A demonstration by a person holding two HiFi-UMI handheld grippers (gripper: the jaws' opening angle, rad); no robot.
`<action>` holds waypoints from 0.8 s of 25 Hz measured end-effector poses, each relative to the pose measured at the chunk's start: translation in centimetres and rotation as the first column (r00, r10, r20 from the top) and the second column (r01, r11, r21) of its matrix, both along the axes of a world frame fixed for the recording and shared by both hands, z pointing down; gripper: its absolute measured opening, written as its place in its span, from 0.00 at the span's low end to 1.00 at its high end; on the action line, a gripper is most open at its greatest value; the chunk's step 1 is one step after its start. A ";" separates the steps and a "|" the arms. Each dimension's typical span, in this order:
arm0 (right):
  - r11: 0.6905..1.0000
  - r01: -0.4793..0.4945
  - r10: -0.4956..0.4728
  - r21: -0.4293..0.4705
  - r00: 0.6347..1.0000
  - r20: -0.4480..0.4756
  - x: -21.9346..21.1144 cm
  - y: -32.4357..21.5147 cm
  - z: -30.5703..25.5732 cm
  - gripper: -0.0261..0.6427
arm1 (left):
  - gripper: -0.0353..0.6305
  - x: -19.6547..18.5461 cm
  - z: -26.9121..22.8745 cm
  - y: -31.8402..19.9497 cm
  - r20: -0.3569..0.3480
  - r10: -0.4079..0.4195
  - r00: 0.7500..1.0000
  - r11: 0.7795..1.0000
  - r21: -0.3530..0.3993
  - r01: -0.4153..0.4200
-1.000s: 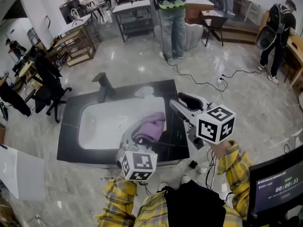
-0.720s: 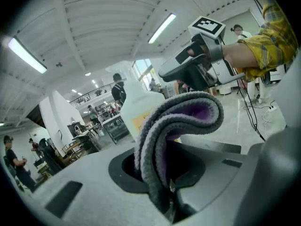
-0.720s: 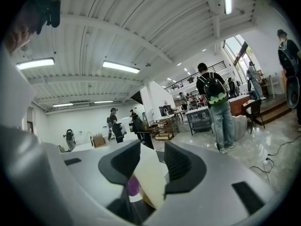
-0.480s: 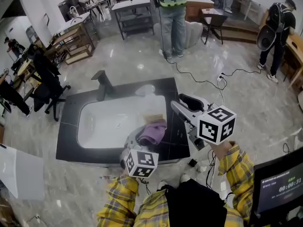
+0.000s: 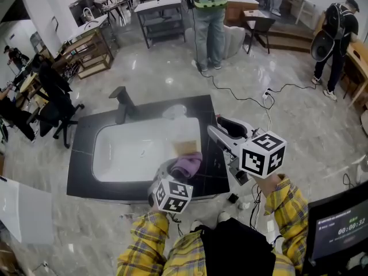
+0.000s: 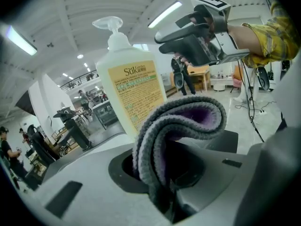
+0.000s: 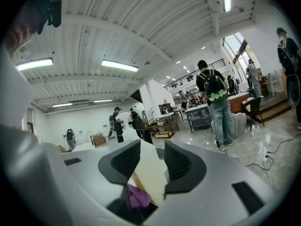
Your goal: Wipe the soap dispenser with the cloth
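A white pump soap dispenser (image 6: pixel 134 91) with a tan label stands upright over the white sink (image 5: pixel 123 148). My right gripper (image 7: pixel 146 161) is shut on its cream body (image 7: pixel 151 173). In the head view that gripper (image 5: pixel 214 129) reaches in from the right, and the dispenser's label (image 5: pixel 185 148) shows beside it. My left gripper (image 6: pixel 164 178) is shut on a folded grey and purple cloth (image 6: pixel 183 121), held just in front of and below the dispenser. From above, the cloth (image 5: pixel 187 164) sits under the label, by the left gripper (image 5: pixel 178 171). The cloth's purple fold (image 7: pixel 136 196) shows below the bottle.
The sink is set in a black counter (image 5: pixel 83 154) with a black faucet (image 5: pixel 122 102) at its far left corner. A person (image 5: pixel 208 22) stands beyond the counter, and a cable (image 5: pixel 247 99) runs across the floor. A monitor (image 5: pixel 339 223) is at the lower right.
My left gripper has sunk with the cloth toward the counter's near edge, uncovering the dispenser's tan label. The right gripper has kept still.
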State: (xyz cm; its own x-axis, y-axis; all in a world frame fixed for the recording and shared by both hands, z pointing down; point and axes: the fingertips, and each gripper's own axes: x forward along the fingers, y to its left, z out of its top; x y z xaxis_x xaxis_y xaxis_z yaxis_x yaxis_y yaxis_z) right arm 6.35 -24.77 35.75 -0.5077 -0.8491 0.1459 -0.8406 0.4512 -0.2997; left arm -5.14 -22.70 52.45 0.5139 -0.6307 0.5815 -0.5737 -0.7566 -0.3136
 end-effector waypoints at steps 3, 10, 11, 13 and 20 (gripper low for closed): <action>1.000 0.008 -0.007 -0.008 1.000 0.003 -0.2 -0.1 0.3 0.26 | 0.16 0.1 0.8 -0.1 0.015 0.009 1.000 1.000 -0.024 -0.008; 1.000 0.008 -0.008 -0.020 1.000 -0.002 0.0 0.2 0.9 0.26 | 0.16 0.6 2.6 0.0 0.073 0.033 0.997 0.995 -0.096 -0.026; 1.000 0.007 -0.007 -0.021 1.000 -0.005 0.1 0.2 0.9 0.26 | 0.16 0.6 2.7 0.0 0.083 0.037 0.996 0.994 -0.104 -0.028; 1.000 0.006 -0.006 -0.022 1.000 -0.010 0.3 0.2 1.0 0.26 | 0.16 0.8 3.0 0.1 0.104 0.046 0.994 0.992 -0.120 -0.033; 0.993 0.115 -0.116 0.034 0.993 -0.001 -0.5 0.5 0.0 0.26 | 0.16 1.6 1.8 1.8 -0.022 0.078 0.997 0.979 -0.185 -0.081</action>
State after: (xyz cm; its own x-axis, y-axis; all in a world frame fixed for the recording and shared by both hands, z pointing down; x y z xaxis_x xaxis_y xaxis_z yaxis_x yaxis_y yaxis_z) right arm 5.86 -24.26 35.73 -0.6028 -0.7891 0.1178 -0.7820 0.5550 -0.2837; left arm -3.53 -20.88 54.29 0.5675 -0.4696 0.6763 -0.5133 -0.8440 -0.1554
